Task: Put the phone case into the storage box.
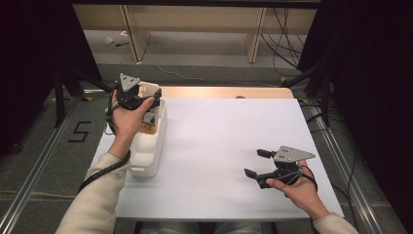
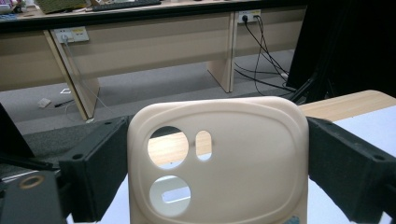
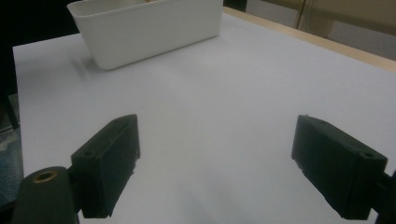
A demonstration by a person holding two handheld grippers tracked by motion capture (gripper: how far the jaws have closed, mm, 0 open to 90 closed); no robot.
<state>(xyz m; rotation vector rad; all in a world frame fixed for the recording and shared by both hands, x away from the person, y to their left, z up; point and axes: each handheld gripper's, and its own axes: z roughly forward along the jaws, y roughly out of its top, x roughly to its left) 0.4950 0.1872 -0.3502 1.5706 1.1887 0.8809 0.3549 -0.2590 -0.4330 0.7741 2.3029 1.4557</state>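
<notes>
Up above the white rectangular plastic bin (image 1: 148, 146) at the table's left edge, a cream phone case with round camera cutouts (image 2: 219, 163) is clamped between the left gripper (image 2: 217, 168) jaws, while the right gripper (image 1: 258, 163) rests spread apart over the white tabletop (image 1: 219, 146)

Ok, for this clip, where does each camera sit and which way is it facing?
High view: above the person's side, looking forward and down on the white table; both forearms and claws show.
Left gripper view: rides the left claw, facing desks beyond the table; its jaws clamp a cream phone case.
Right gripper view: rides the right claw, jaws apart, facing across the table.
Shared: the white bin, in high and right views.
</notes>
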